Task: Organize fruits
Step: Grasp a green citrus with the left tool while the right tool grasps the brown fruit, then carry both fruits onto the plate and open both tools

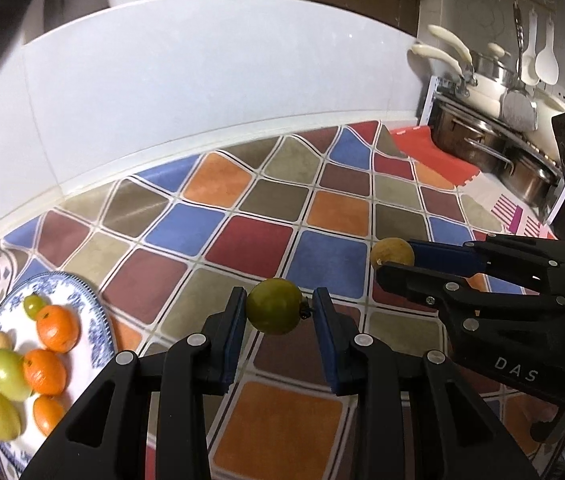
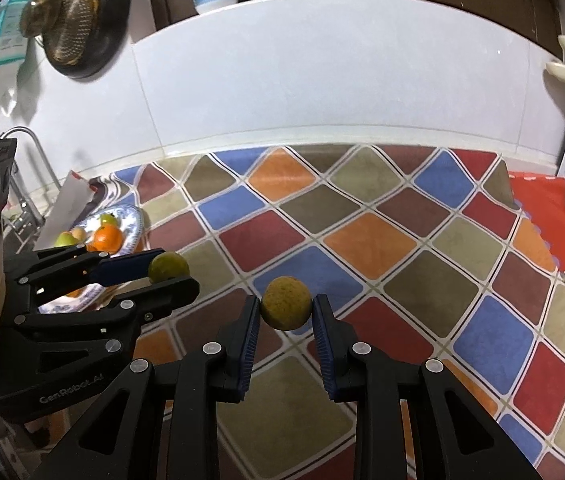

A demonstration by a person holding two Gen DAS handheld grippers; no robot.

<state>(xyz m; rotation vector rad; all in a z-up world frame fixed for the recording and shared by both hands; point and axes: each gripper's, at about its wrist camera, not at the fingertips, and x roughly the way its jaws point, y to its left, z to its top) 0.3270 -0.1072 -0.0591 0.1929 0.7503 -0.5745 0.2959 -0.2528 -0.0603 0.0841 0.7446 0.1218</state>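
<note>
- Left gripper [image 1: 278,307] is clamped on a green fruit [image 1: 274,306]; the plate [image 1: 94,304] lies to its left, nearer this hand.
- Right gripper [image 2: 286,310] is clamped on a yellow fruit [image 2: 286,308], farther from the plate.

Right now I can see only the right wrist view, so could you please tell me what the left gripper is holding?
Observer: The left gripper holds a green tomato with its stem toward the right finger.
Operator: How full is the plate?
Observer: The blue-patterned plate carries about eight fruits, orange and green.
Operator: What is at the far right?
Observer: Steel pots sit below hanging utensils.
</note>
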